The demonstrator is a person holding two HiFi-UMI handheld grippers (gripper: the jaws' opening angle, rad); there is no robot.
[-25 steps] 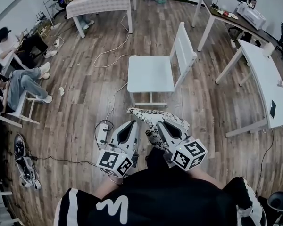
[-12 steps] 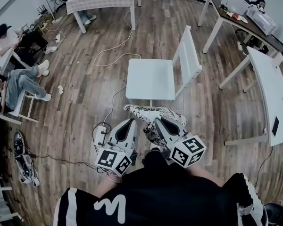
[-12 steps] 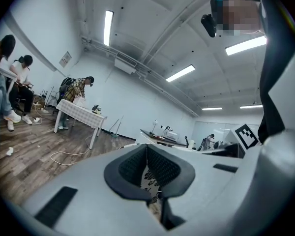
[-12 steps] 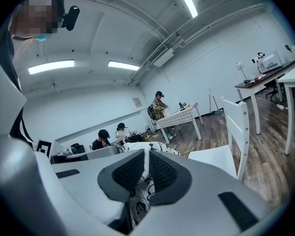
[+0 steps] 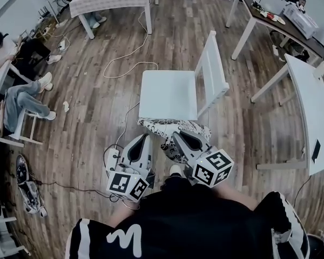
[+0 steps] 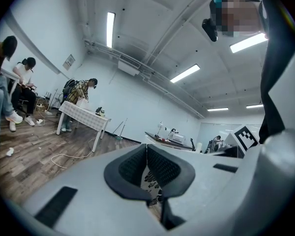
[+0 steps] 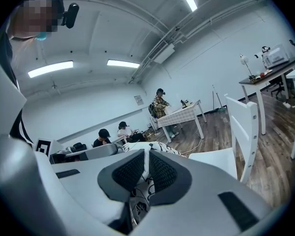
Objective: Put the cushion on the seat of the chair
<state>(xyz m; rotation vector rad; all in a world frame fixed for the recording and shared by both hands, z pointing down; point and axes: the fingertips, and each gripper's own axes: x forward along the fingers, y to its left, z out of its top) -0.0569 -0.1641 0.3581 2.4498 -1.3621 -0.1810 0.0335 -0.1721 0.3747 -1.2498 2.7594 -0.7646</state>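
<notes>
Between both grippers, the patterned cushion [image 5: 175,128] hung just short of the chair [image 5: 215,69], its far edge reaching the front rim of the seat [image 5: 167,90]; my left gripper [image 5: 147,138] and right gripper [image 5: 177,136] were each clamped on its near edge. I judged it could sag, catch that rim and fold under, or slip from one thin pinch; the seat held nothing; no container figured.

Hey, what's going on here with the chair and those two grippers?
A person grips a patterned cushion with the left gripper and the right gripper, jaws of each closed on its near edge. It is held at the front edge of the white chair's seat, not yet laid on it.
</notes>
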